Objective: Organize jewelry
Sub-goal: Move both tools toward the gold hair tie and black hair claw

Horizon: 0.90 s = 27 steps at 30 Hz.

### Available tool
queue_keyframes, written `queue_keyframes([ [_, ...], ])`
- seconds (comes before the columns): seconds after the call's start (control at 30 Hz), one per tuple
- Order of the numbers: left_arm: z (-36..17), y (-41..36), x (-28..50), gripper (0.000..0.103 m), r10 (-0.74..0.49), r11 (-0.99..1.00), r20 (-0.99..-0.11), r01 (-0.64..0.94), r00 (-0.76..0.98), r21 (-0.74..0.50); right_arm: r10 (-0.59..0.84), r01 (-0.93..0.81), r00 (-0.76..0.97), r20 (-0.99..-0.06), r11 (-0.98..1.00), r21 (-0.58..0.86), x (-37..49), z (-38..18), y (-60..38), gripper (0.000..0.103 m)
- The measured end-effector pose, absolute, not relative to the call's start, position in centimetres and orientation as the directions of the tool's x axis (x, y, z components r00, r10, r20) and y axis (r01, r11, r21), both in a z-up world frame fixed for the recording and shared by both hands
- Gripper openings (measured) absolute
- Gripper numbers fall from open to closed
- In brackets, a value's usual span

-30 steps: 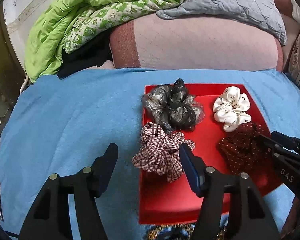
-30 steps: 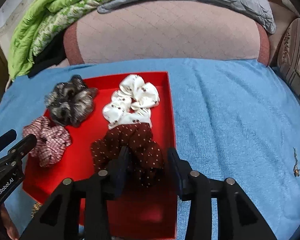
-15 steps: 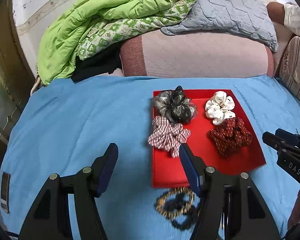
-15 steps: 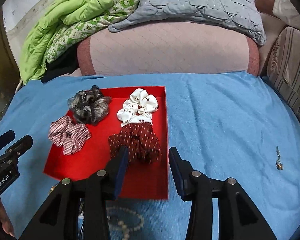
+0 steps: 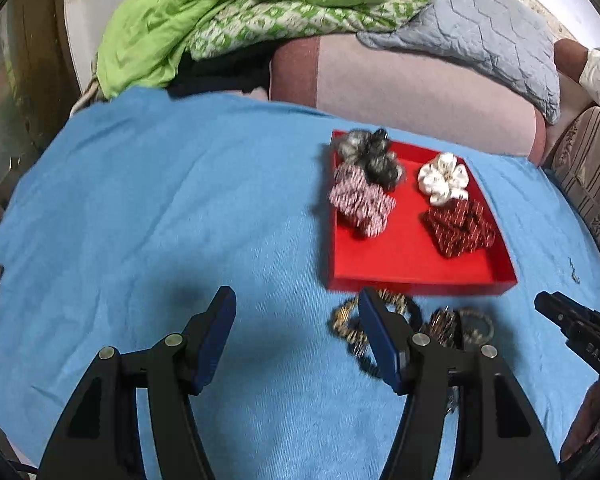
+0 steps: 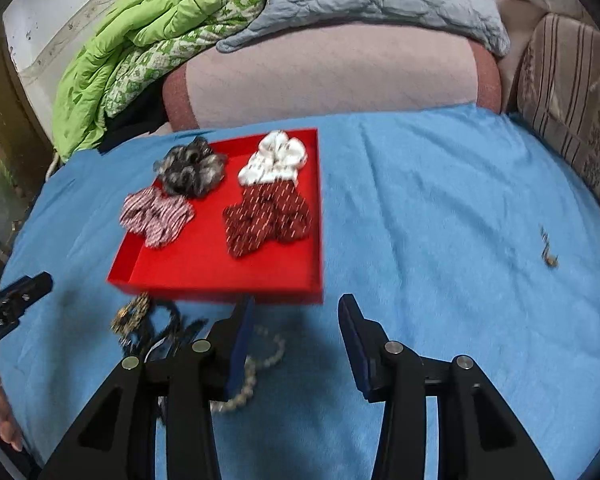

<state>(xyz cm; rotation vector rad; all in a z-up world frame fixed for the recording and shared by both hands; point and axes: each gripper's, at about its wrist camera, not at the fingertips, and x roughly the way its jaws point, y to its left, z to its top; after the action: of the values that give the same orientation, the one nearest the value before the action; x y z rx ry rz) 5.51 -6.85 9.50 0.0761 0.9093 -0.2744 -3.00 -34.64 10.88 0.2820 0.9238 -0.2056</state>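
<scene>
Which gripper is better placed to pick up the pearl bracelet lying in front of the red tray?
Right. The pearl bracelet lies just beside the open right gripper, by its left finger; the left gripper sits farther over, nearer the gold chains.

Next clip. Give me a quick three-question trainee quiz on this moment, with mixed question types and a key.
1. True or false: the right gripper holds a scrunchie.
2. How many scrunchies lie in the red tray?
3. Where is the bead necklace? A in the tray; B on the blue cloth in front of the tray; C on the pink cushion.

Key: 1 false, both it and the left gripper are open and empty; 2 four; 3 B.
</scene>
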Motion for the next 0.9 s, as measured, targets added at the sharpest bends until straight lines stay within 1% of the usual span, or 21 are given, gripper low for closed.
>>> queue_keyframes([
  [0.17,7.0,-6.6,6.1,0.063,-0.226,0.958,-0.822,0.27,0.523,-0.092,0.07,0.226,0.594,-0.801,0.942,0.25,-4.5,9.9,-32.9,0.047],
  [0.33,4.6,-6.8,7.8,0.063,-0.281,0.948,-0.853,0.265,0.441,-0.175,0.2,0.153,0.594,-0.779,0.923,0.354,-4.7,9.0,-30.5,0.047],
  [0.47,3.2,-7.3,9.2,0.062,-0.313,0.941,-0.866,0.248,0.389,-0.229,0.243,0.13,0.588,-0.771,0.913,0.387,-4.1,8.3,-29.1,0.047],
  [0.53,2.8,-7.4,9.7,0.06,-0.329,0.937,-0.866,0.241,0.376,-0.252,0.249,0.122,0.582,-0.774,0.914,0.386,-3.8,8.0,-28.5,0.047],
  [0.57,2.6,-7.4,9.9,0.054,-0.337,0.935,-0.867,0.237,0.368,-0.263,0.25,0.12,0.58,-0.775,0.915,0.385,-3.7,7.8,-28.3,0.047],
  [0.6,2.3,-7.6,10.1,0.045,-0.341,0.934,-0.87,0.234,0.356,-0.27,0.251,0.118,0.578,-0.776,0.916,0.384,-3.6,7.6,-28.1,0.046],
  [0.67,1.9,-7.8,10.5,0.036,-0.341,0.934,-0.875,0.233,0.344,-0.272,0.251,0.117,0.574,-0.779,0.917,0.382,-3.5,7.4,-28.0,0.039],
  [0.77,1.9,-8.2,10.4,0.029,-0.349,0.93,-0.869,0.247,0.352,-0.273,0.26,0.116,0.565,-0.783,0.915,0.387,-3.3,6.8,-27.8,0.032],
  [0.87,1.8,-8.5,10.3,0.029,-0.353,0.928,-0.866,0.254,0.355,-0.274,0.261,0.117,0.558,-0.788,0.915,0.386,-3.2,6.4,-27.6,0.03],
  [0.9,1.8,-8.7,10.2,0.023,-0.354,0.926,-0.865,0.26,0.356,-0.273,0.262,0.117,0.554,-0.791,0.916,0.385,-3.2,6.2,-27.5,0.029],
])
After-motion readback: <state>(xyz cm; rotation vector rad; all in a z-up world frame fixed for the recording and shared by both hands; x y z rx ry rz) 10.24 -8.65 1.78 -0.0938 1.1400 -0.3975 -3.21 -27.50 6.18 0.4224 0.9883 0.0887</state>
